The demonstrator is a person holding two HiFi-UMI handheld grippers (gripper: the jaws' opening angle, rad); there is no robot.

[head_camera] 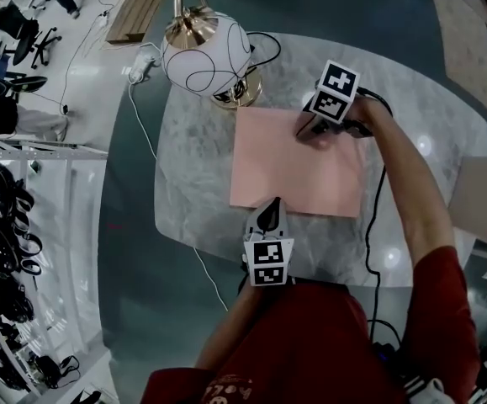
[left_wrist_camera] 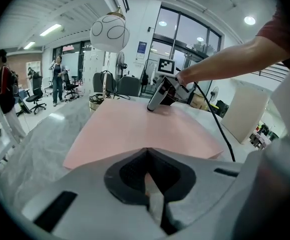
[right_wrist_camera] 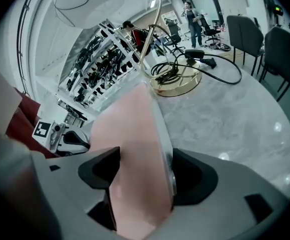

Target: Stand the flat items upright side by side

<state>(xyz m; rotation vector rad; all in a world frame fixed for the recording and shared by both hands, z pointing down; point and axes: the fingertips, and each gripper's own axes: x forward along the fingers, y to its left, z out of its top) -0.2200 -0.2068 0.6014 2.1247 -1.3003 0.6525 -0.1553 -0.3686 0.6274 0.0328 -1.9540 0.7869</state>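
A pink board (head_camera: 298,162) lies across the middle of the pale marble counter (head_camera: 428,133), with the right gripper (head_camera: 306,131) at its far right corner, the left gripper (head_camera: 267,213) at its near edge, and a white globe lamp (head_camera: 207,53) by the counter's far left corner.

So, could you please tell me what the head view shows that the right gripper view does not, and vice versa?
Only the head view shows the pink sheet's whole outline on the marble table, with the right gripper at its far edge. Only the right gripper view shows that edge held between the fingers. Both show the left gripper at the near edge and the lamp's gold base.
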